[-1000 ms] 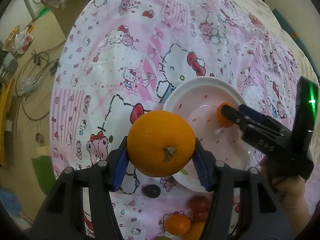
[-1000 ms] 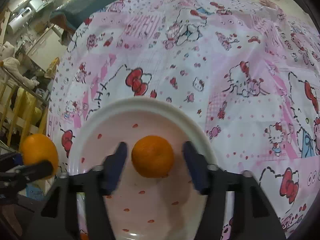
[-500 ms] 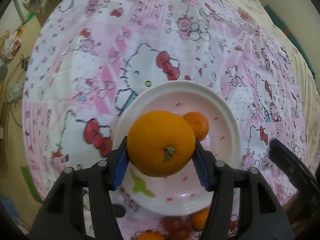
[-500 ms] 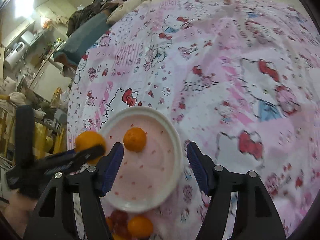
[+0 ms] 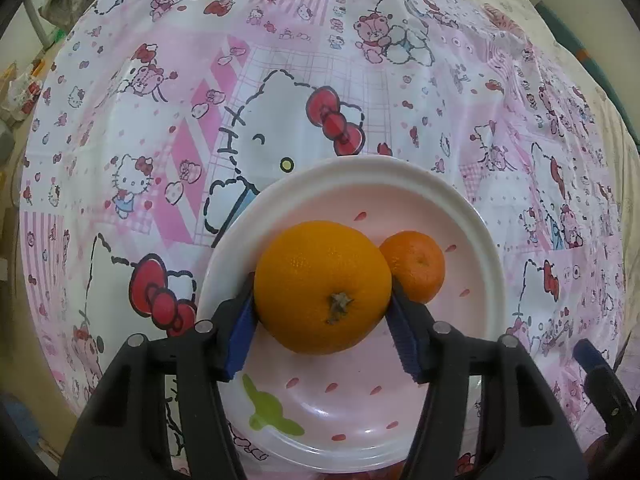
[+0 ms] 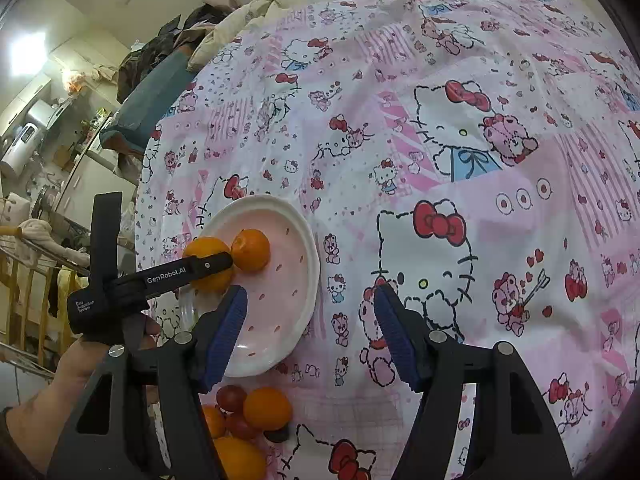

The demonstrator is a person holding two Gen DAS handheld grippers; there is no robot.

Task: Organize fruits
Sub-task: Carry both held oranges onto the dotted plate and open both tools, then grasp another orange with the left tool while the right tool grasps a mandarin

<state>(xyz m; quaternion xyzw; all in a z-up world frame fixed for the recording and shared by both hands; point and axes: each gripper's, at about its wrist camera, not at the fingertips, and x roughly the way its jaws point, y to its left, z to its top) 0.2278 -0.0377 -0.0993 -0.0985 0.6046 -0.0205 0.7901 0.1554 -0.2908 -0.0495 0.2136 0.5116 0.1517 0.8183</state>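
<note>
My left gripper is shut on a large orange and holds it low over the pink-and-white plate, right beside a small mandarin lying in the plate. In the right wrist view the plate, the mandarin, the large orange and the left gripper show at the left. My right gripper is open and empty, above the cloth at the plate's near right edge.
A pile of loose fruit, oranges and dark red fruits, lies on the Hello Kitty cloth just in front of the plate. Beyond the cloth's left edge are furniture and clutter.
My left gripper has carried the large orange forward and down over the plate, next to the mandarin. My right gripper has let go of the mandarin and pulled back and up, away from the plate.
</note>
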